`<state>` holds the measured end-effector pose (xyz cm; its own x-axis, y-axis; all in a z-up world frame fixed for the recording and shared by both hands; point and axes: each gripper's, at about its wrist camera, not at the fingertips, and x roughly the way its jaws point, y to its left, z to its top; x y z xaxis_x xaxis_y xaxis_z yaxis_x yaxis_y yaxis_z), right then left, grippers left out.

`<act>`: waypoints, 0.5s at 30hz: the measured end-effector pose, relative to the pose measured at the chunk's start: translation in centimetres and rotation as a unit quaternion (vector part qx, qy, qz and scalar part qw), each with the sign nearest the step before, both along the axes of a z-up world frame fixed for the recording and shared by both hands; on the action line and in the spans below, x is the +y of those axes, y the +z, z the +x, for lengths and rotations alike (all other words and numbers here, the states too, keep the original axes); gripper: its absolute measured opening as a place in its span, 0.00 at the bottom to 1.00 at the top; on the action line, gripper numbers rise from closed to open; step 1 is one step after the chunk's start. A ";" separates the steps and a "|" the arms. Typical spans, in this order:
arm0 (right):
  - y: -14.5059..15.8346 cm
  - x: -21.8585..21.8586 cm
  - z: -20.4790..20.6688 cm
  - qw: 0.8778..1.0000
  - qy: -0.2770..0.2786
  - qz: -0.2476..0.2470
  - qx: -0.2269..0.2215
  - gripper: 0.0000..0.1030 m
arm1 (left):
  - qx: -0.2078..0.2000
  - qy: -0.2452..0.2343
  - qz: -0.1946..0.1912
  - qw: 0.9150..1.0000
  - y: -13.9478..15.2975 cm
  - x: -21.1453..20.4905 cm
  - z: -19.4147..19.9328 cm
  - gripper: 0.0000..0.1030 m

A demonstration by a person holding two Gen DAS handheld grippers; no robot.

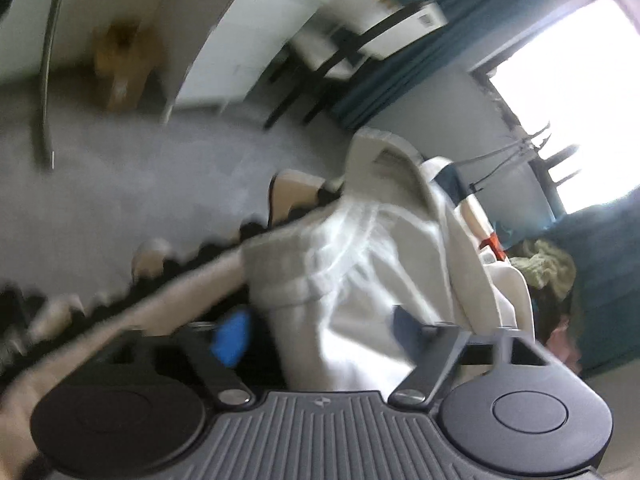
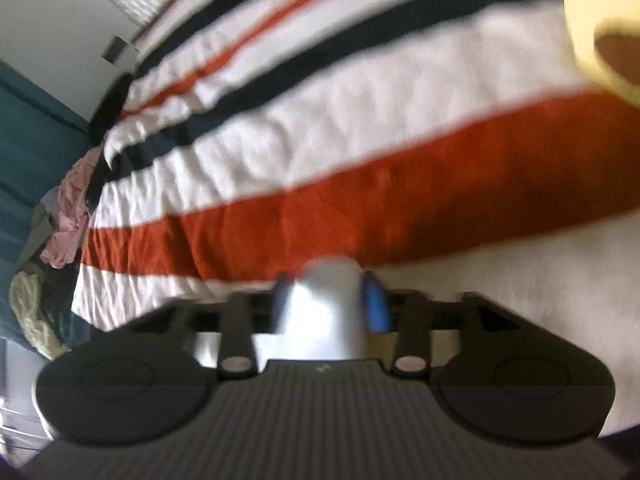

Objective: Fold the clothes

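Left wrist view: my left gripper [image 1: 320, 332] has its jaws closed on the pale garment [image 1: 360, 248], lifted at 12 o'clock. Right gripper [image 2: 330, 300] pinches a pale fold above the striped bed cover [image 2: 360, 140]. Motion blur suggests haste; I judge either grip could slip.

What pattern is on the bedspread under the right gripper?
The bedspread has white, navy and orange-red stripes, clearest in the right wrist view.

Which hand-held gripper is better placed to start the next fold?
Probably left: the left hand-held gripper has the pale garment between its fingers. The right hand-held gripper pinches only a small fold.
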<state>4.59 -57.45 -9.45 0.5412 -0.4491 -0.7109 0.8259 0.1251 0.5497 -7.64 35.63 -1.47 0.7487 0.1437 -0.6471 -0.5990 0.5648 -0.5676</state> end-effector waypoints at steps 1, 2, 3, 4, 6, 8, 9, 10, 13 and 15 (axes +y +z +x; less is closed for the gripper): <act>1.0 0.4 0.0 1.000 0.003 -0.028 -0.003 0.69 | 0.000 -0.004 0.031 1.000 1.3 -0.9 0.1 0.82; 2.3 1.0 0.0 0.998 0.010 -0.060 -0.012 0.70 | -0.001 -0.008 0.057 0.998 2.4 -1.7 0.3 0.82; 3.5 1.6 0.0 0.995 0.019 -0.091 -0.022 0.70 | -0.007 -0.014 0.084 0.996 3.5 -2.9 0.7 0.83; 4.6 2.4 0.0 0.992 0.032 -0.119 -0.037 0.70 | -0.013 -0.021 0.111 0.993 4.5 -4.1 1.1 0.84; 6.7 4.2 -0.3 0.980 0.068 -0.173 -0.076 0.70 | -0.026 -0.044 0.153 0.987 5.9 -6.9 2.3 0.86; 8.4 6.5 -0.5 0.961 0.118 -0.223 -0.109 0.70 | -0.038 -0.077 0.179 0.980 6.3 -10.3 4.0 0.86; 8.9 7.8 -0.4 0.951 0.146 -0.246 -0.116 0.70 | -0.044 -0.094 0.192 0.976 6.5 -12.0 4.9 0.86; 9.3 9.2 -0.3 0.940 0.174 -0.268 -0.122 0.70 | -0.050 -0.110 0.204 0.971 6.8 -13.7 5.7 0.86; 10.5 12.7 0.1 0.902 0.250 -0.326 -0.132 0.70 | -0.068 -0.159 0.242 0.955 7.4 -18.8 8.2 0.86; 10.7 14.9 0.7 0.877 0.301 -0.349 -0.133 0.70 | -0.080 -0.192 0.266 0.941 7.9 -22.2 9.9 0.86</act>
<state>5.26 -42.55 1.23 0.9352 -0.3002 -0.1879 0.3479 0.8781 0.3286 2.26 13.45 6.42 0.8932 0.1154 -0.4345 -0.2245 0.9519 -0.2086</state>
